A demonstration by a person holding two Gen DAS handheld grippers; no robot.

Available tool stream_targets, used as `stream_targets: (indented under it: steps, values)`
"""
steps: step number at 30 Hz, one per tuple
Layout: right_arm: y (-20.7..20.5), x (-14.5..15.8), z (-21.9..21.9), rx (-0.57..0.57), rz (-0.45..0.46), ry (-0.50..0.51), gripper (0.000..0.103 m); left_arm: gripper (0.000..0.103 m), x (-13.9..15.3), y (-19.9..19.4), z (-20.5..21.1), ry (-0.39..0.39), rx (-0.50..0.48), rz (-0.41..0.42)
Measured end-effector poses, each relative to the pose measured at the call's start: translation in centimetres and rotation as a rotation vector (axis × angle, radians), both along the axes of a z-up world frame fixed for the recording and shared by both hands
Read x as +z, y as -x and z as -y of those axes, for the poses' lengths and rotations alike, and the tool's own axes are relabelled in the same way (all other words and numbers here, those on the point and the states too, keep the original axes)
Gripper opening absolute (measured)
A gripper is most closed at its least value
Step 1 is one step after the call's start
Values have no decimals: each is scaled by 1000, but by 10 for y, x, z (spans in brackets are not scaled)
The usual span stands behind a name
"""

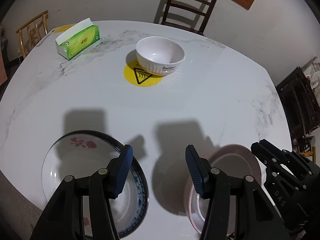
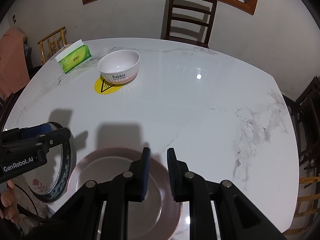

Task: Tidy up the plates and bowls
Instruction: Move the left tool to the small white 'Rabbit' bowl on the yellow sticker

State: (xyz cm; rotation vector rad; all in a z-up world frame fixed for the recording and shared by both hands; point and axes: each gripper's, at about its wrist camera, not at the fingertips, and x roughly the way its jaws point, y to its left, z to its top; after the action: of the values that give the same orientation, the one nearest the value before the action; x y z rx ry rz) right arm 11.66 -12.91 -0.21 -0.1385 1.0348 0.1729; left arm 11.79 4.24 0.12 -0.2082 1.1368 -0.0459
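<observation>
A pink plate (image 2: pixel 112 172) (image 1: pixel 234 164) hangs a little above the white marble table (image 2: pixel 200 120) and throws a wide shadow to its left. My right gripper (image 2: pixel 159 172) (image 1: pixel 260 148) has its jaws narrow at the plate's right rim and is shut on it. To the left, by the table's near edge, lies a white plate with a blue rim and pink flowers (image 1: pixel 80 170) (image 2: pixel 60 172). My left gripper (image 1: pixel 158 170) (image 2: pixel 58 132) hovers open over that plate's right rim with nothing between its fingers. A white bowl (image 1: pixel 160 54) (image 2: pixel 119 68) stands farther back.
The bowl rests partly on a yellow warning sticker (image 1: pixel 140 78). A green tissue pack (image 1: pixel 78 40) lies at the far left. A dark chair (image 2: pixel 190 18) stands behind the table and a light wooden one at the left. A hand (image 2: pixel 8 200) holds the left gripper.
</observation>
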Motion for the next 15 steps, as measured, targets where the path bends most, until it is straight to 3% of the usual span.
stream_targets:
  steps: [6, 15]
  values:
    - [-22, -1, -8, 42, 1, 16, 18, 51, -4, -16, -10, -9, 23, -9]
    - [-68, -5, -11, 103, -32, -52, 18, 51, -5, -50, -34, -17, 79, -9]
